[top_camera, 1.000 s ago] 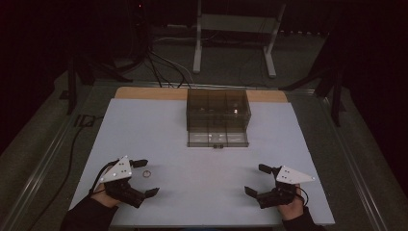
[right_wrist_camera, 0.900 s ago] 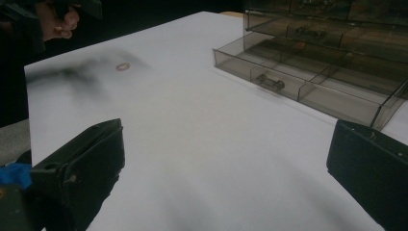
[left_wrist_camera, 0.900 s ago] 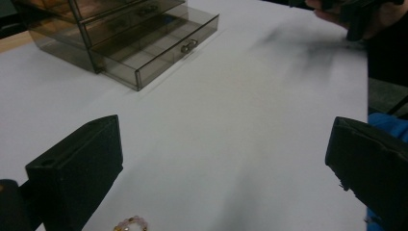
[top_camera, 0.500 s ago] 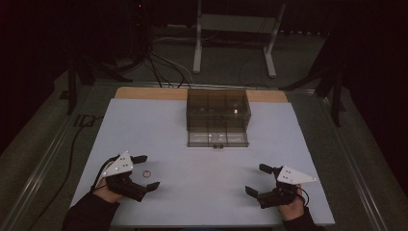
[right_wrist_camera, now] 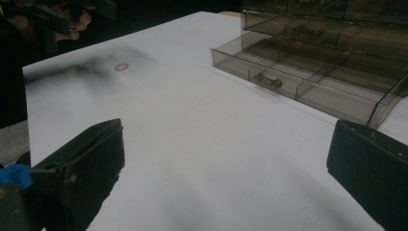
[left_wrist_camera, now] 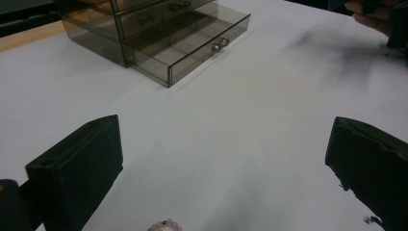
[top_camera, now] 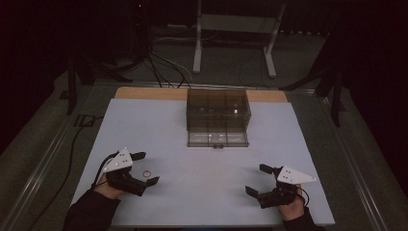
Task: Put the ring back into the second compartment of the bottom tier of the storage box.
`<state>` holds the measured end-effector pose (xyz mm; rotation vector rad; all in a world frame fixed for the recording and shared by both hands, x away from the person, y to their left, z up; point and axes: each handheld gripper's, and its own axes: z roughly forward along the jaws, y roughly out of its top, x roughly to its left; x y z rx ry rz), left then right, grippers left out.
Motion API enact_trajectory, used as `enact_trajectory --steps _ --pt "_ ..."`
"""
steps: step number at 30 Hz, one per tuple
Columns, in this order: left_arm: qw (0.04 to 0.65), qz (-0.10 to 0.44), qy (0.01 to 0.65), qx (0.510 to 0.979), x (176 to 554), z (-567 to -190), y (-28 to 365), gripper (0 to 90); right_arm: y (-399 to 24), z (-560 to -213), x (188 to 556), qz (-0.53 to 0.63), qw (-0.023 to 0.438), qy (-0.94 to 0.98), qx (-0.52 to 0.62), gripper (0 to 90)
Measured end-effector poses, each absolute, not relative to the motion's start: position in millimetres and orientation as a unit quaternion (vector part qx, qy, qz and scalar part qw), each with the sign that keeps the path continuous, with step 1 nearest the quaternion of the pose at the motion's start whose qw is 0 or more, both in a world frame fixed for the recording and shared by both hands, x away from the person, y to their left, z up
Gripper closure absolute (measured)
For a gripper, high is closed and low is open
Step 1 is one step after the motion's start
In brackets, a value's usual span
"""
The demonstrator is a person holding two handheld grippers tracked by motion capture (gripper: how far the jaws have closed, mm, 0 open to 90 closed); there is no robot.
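Two hand-held grippers at near edge of white worktop point(top_camera: 202, 192): left hand-held gripper point(top_camera: 146, 169) jaws spread wide, nothing held; right hand-held gripper point(top_camera: 259, 179) same. One small ring point(top_camera: 146, 173) lies flat between left jaws. Farther back, one smoky clear drawer box point(top_camera: 219, 111), bottom drawer point(top_camera: 217, 139) pulled out.
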<state>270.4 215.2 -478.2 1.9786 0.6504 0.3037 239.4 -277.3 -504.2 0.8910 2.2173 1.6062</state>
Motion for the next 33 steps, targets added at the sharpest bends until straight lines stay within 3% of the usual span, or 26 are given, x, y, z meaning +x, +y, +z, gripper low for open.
enact_trajectory --steps 8,19,31,33 --pt "0.495 0.132 0.274 0.814 274 -480 215 0.7 -278 -505 240 0.552 0.129 0.764 0.309 0.0" --pt "0.470 0.148 0.328 0.806 284 -488 222 0.7 -278 -504 240 0.553 0.128 0.763 0.308 0.0" --pt "0.426 0.119 0.362 0.821 287 -496 226 1.3 -279 -504 240 0.554 0.127 0.762 0.309 0.0" --pt "0.419 0.122 0.369 0.820 286 -497 226 6.9 -279 -505 240 0.553 0.126 0.763 0.310 0.0"
